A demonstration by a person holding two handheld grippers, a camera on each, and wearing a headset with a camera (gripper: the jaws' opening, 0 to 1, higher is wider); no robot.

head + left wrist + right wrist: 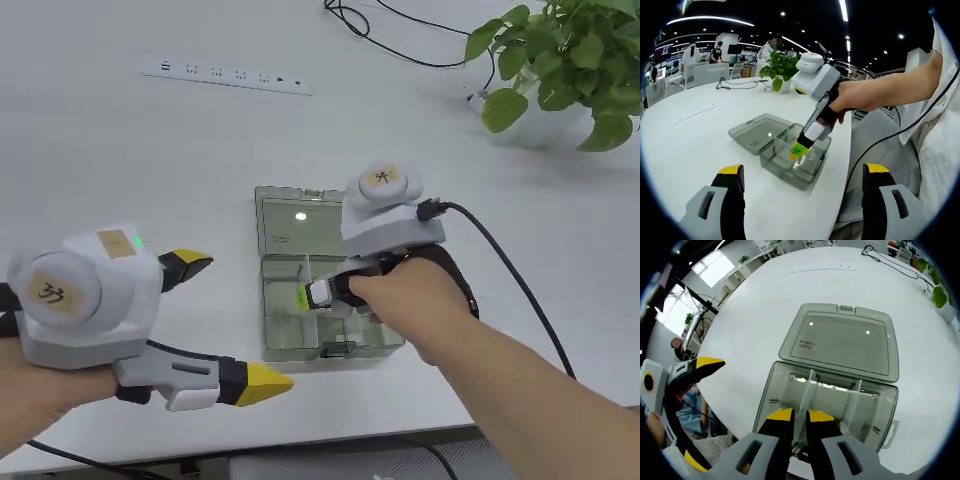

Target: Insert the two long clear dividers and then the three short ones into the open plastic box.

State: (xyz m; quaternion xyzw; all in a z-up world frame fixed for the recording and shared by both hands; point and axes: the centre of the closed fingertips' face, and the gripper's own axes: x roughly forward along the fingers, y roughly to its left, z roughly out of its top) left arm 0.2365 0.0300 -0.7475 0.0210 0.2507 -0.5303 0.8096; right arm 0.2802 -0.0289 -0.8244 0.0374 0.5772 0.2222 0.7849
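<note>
Open table (100, 150) left of box (285, 310); plant (570, 60) far right.

Clear plastic box (283, 318) open, lid (298, 222) flat behind; dividers (807, 390) upright inside.

A white counter (100, 150) carries a power strip (225, 76), a black cable (347, 16) and a potted plant (560, 60), in an open office with a dark ceiling (880, 20), strip lights (842, 10), white desks (710, 74) and bright windows (715, 267).

The white table (120, 150) bears an open plastic box (295, 225) near its front edge; a power strip (226, 76) lies farther back; a black cable (440, 66) and a potted plant (560, 60) sit far right.
</note>
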